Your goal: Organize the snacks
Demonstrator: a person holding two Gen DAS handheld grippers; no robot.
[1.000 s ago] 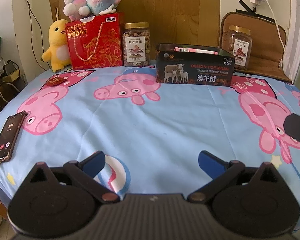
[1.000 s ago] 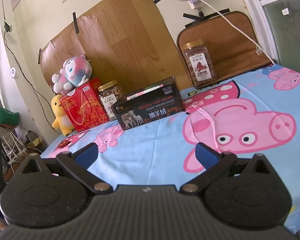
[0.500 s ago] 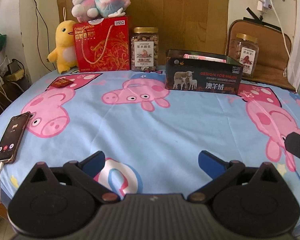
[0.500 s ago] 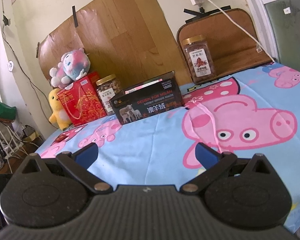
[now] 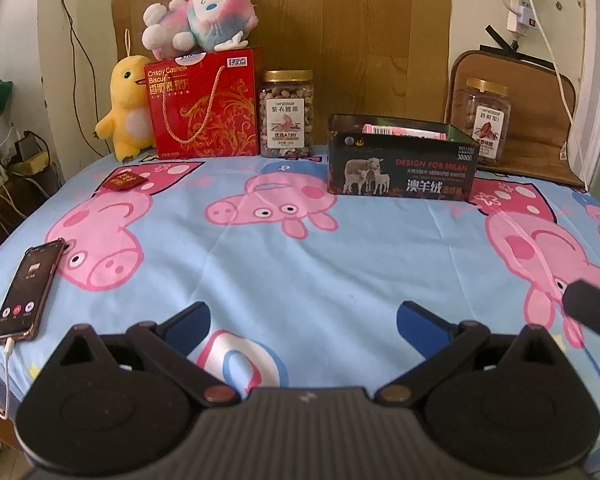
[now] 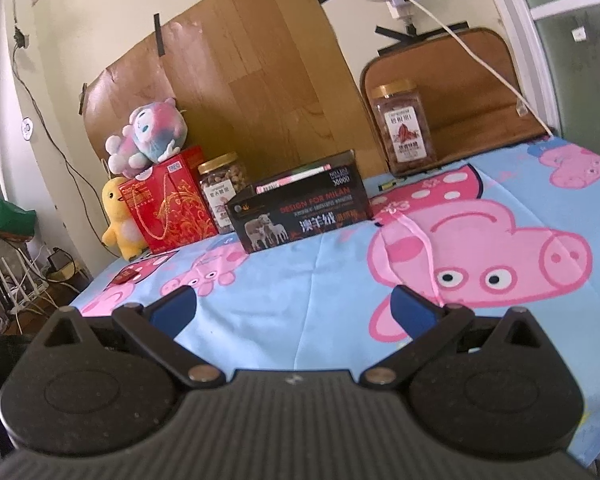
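In the left wrist view, the left gripper (image 5: 302, 318) hangs over the near part of a table covered with a light blue cloth with pink cartoon pigs (image 5: 300, 256). Its blue-tipped fingers (image 5: 188, 320) are spread wide and hold nothing. At the far edge stand a red gift bag with gold pattern (image 5: 204, 104), a clear plastic jar of nuts with gold lid (image 5: 287, 114) just beside it, and a black open box with a sheep picture (image 5: 400, 170) with a pink packet (image 5: 404, 130) inside. A second clear jar with gold lid (image 5: 485, 122) stands behind the box to the right. A small red snack packet (image 5: 124, 180) lies flat on the cloth at far left. A black smartphone with a cable (image 5: 28, 290) lies near the left edge.

In the right wrist view, the right gripper (image 6: 294, 308) also has its fingers (image 6: 412, 312) wide apart and empty. The black box (image 6: 300, 212) is well ahead, the red bag (image 6: 168, 204) to its left, and the small red packet (image 6: 125, 277) lies near the left edge of the cloth.
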